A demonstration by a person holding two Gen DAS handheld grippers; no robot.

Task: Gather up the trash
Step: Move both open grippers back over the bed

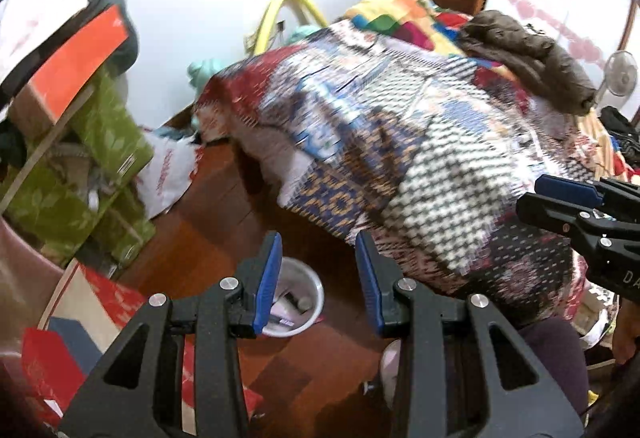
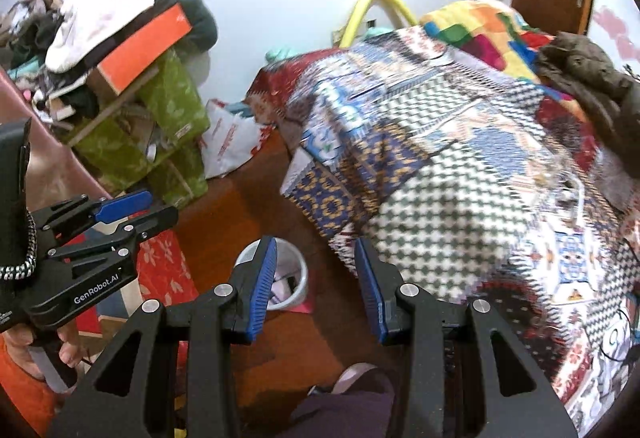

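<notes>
A small white bin stands on the wooden floor beside the bed, with bits of trash inside it. In the right wrist view the bin shows partly behind the left blue finger. My left gripper hangs above the bin, open, with nothing between its blue pads. My right gripper is also open and empty, high above the floor near the bed's corner. Each gripper shows in the other's view: the right gripper at the right edge, the left gripper at the left edge, held by a hand.
A bed with a patchwork blanket fills the right side, with a brown garment on it. Green boxes topped by an orange box are stacked at the left. A white plastic bag and red boxes lie on the floor. The person's leg is below.
</notes>
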